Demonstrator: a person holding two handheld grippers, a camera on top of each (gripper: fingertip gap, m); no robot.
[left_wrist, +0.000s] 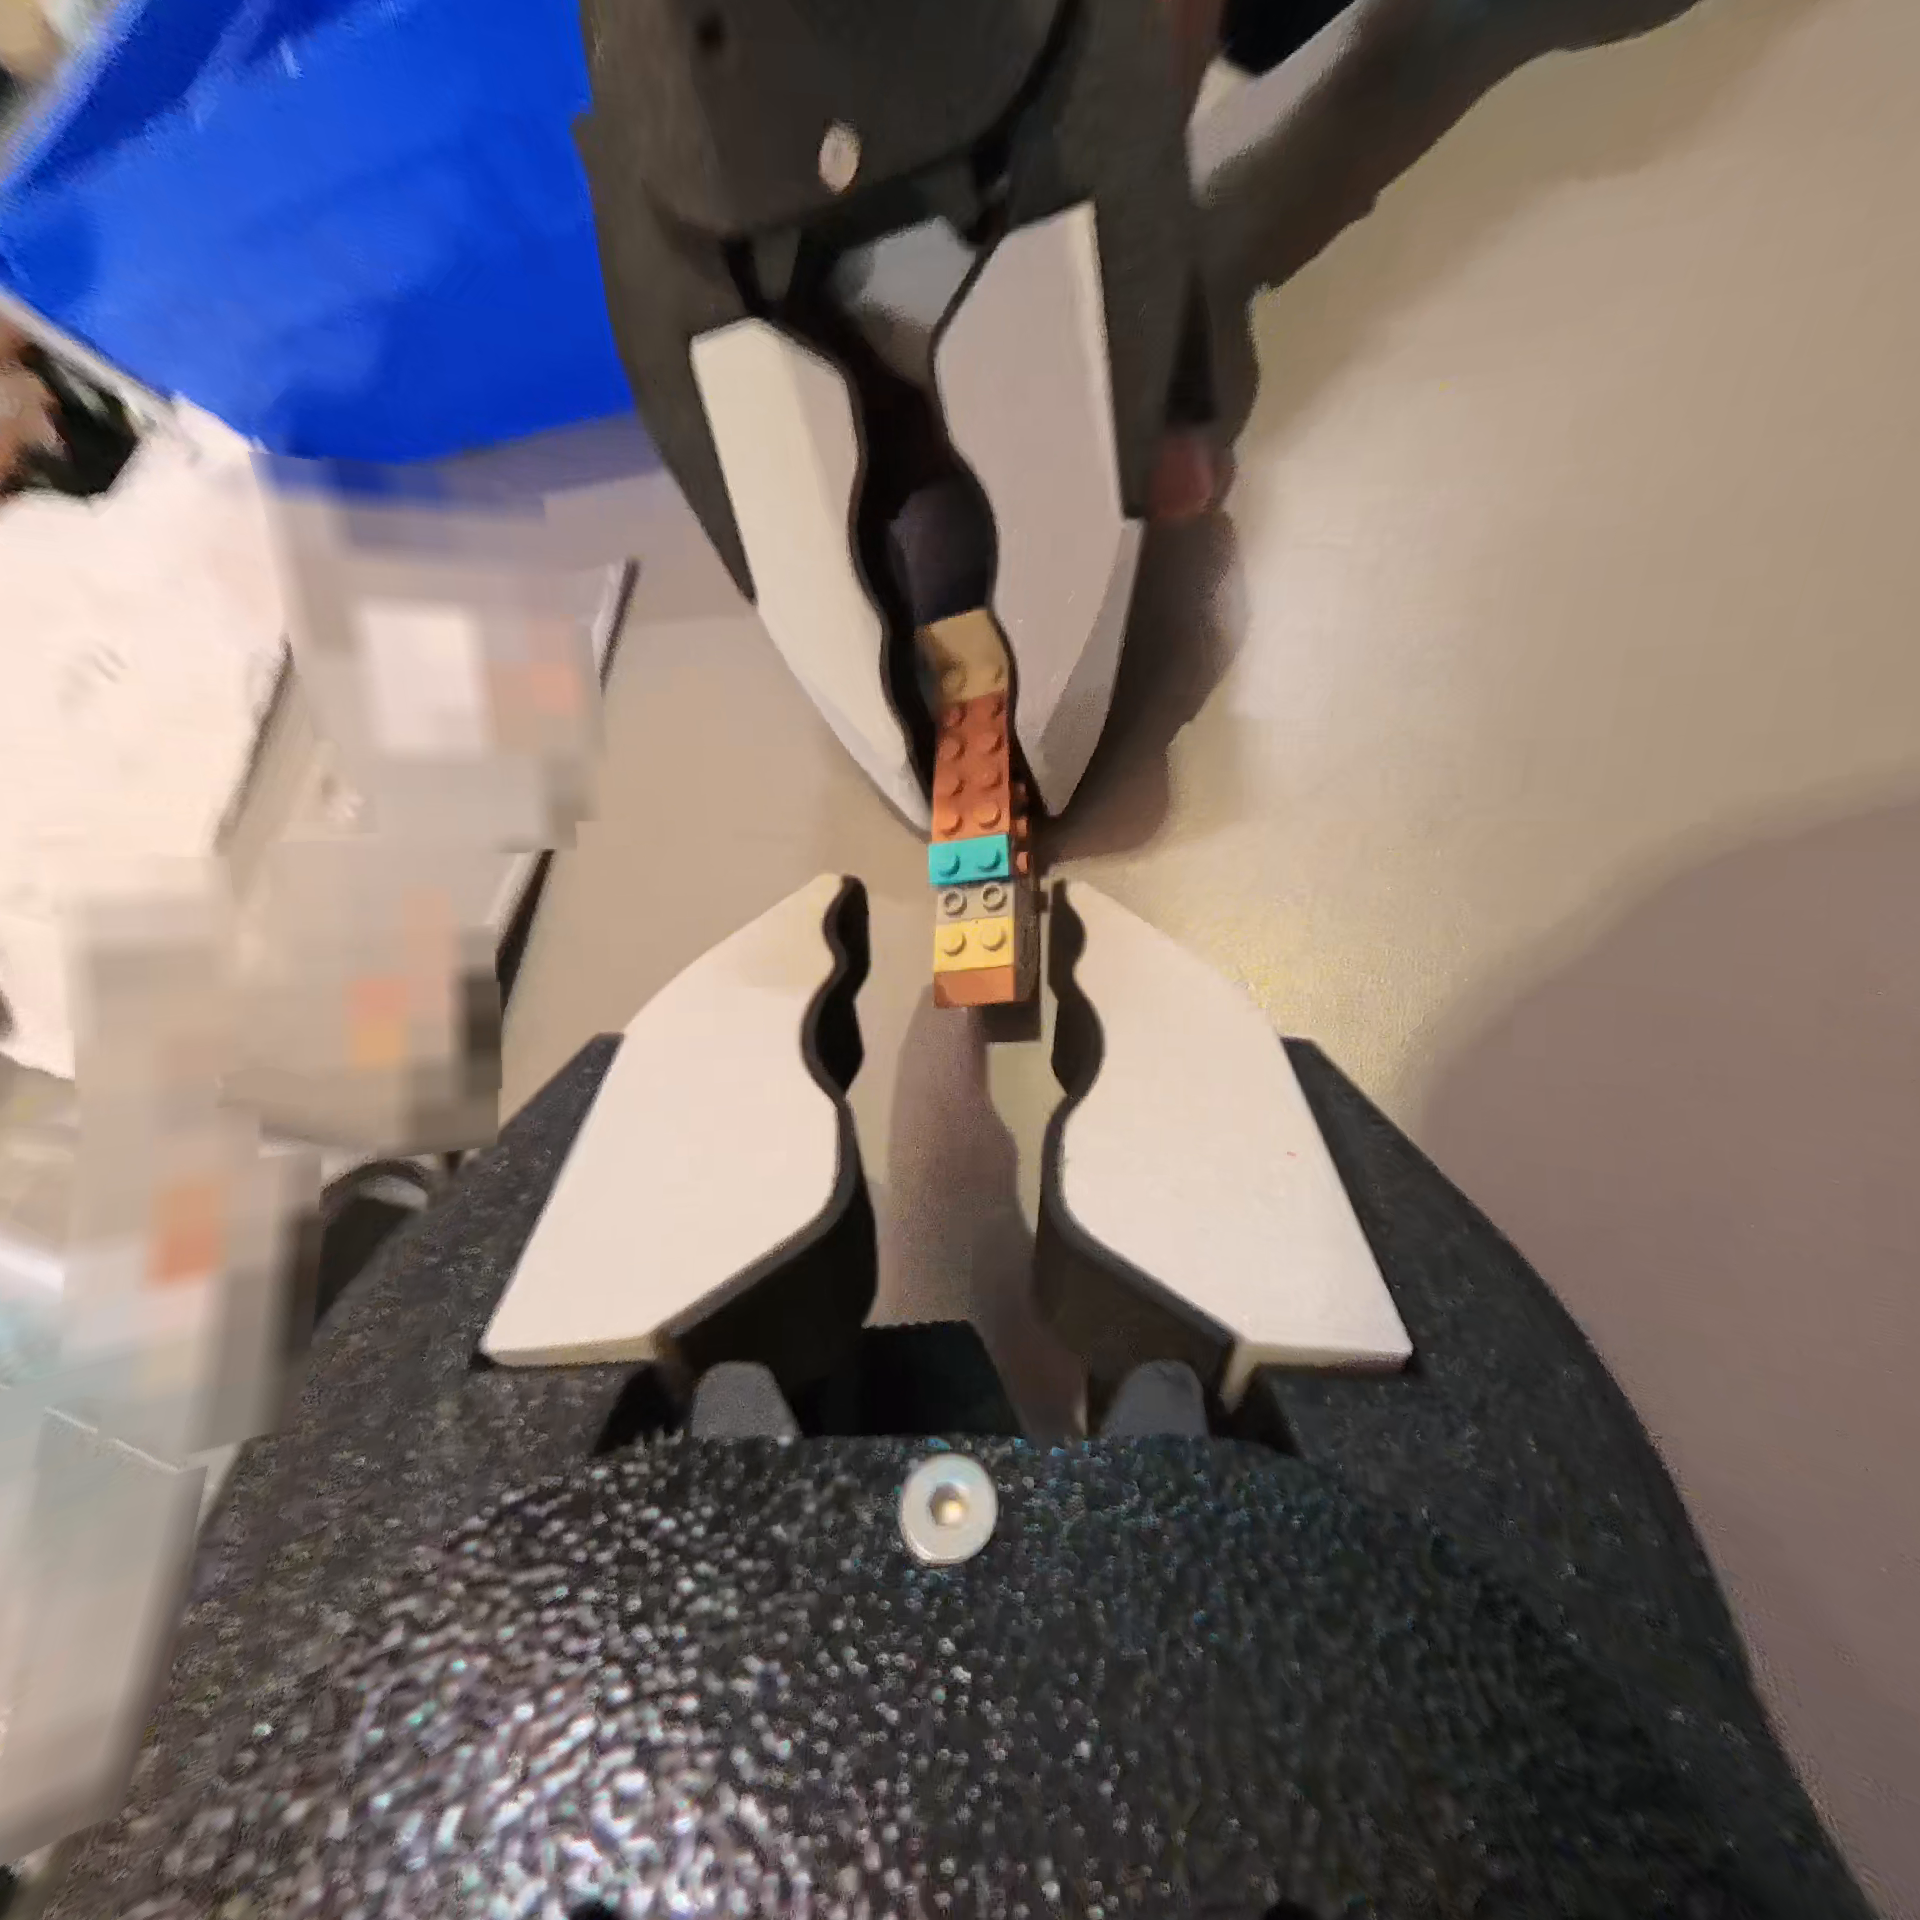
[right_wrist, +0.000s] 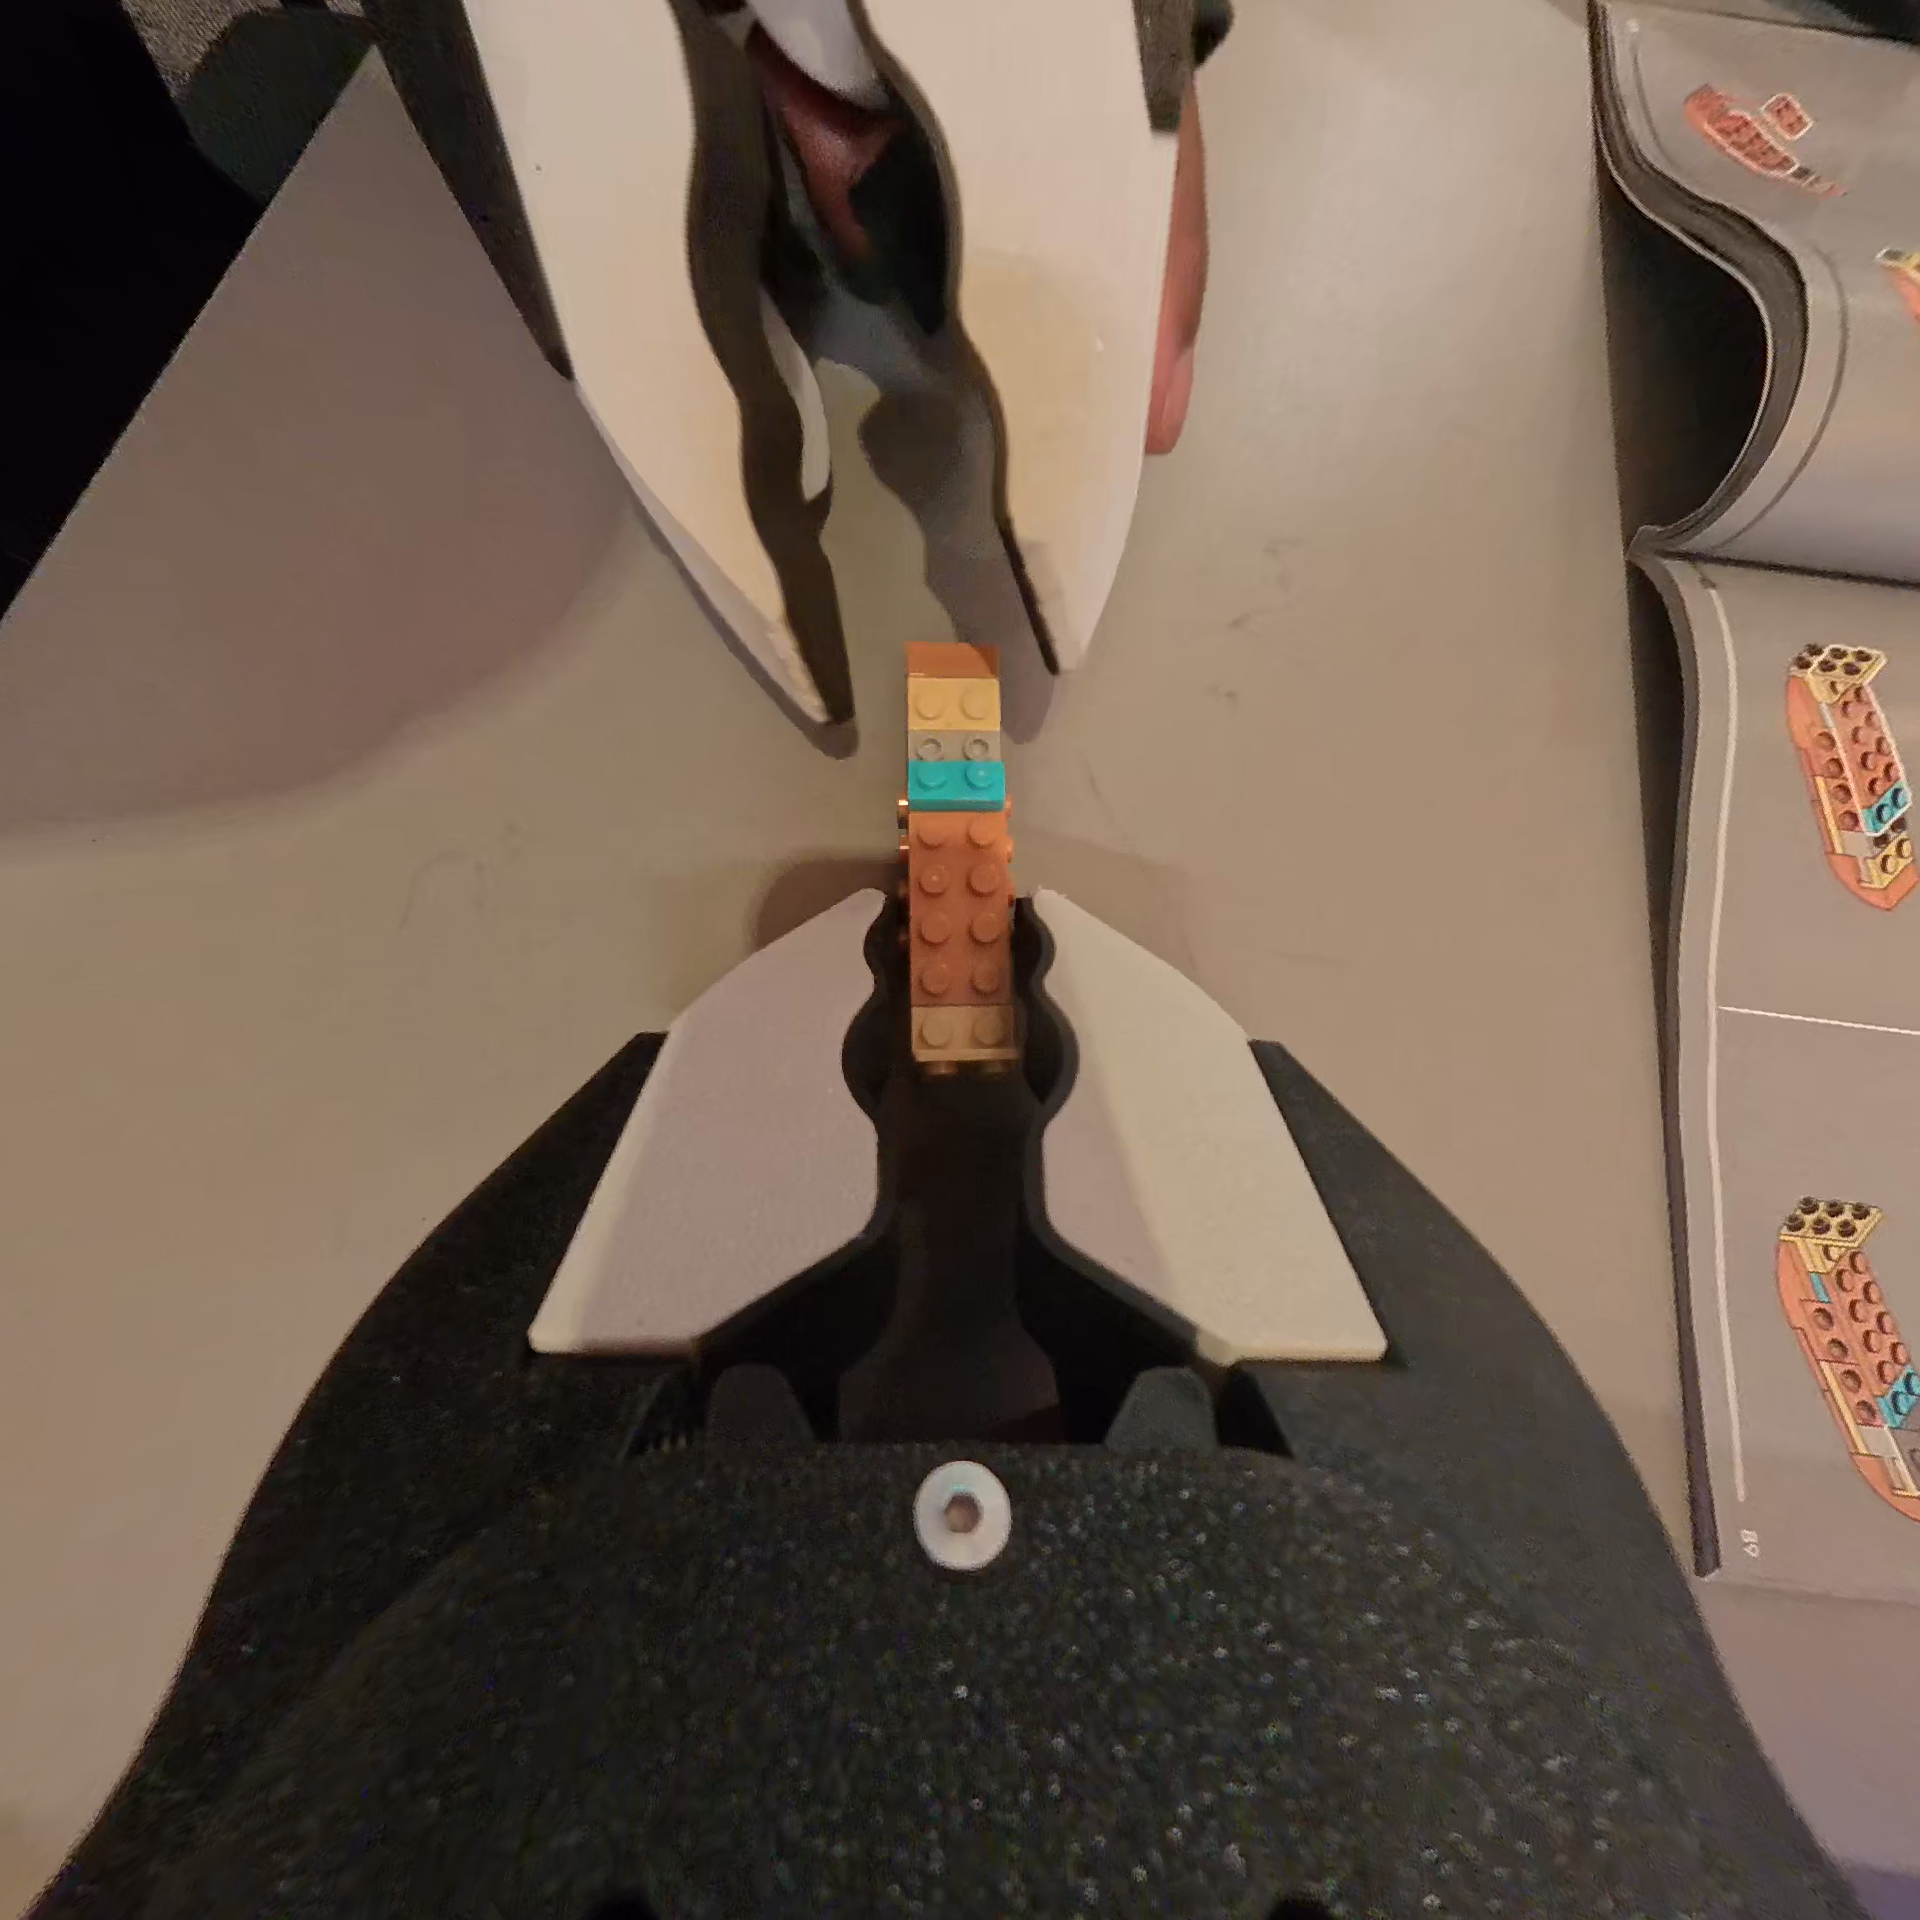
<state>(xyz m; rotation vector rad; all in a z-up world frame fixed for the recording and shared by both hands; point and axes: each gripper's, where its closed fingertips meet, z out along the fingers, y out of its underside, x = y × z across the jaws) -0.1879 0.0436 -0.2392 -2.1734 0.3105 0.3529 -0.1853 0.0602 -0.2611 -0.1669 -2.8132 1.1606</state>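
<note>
A long narrow brick assembly (right_wrist: 956, 894) is orange-brown on top, with tan, teal, grey and yellow pieces. It hangs just above the grey table (right_wrist: 312, 1039). My right gripper (right_wrist: 956, 906) is shut on its orange and tan end. In the left wrist view the right gripper (left_wrist: 982, 816) comes in from the top, clamped on the assembly (left_wrist: 975, 790). My left gripper (left_wrist: 956, 899) is open around the yellow and grey end. A clear gap shows beside its left finger (left_wrist: 790, 966). In the right wrist view the left gripper (right_wrist: 935, 707) straddles that far end without pressing on it.
An open instruction booklet (right_wrist: 1808, 935) with brick drawings lies on the table at the right. A blue bin (left_wrist: 312, 208) stands at the upper left in the left wrist view. A person's fingertip (right_wrist: 1174, 343) shows beside the left gripper. The grippers are tip to tip, or close to it.
</note>
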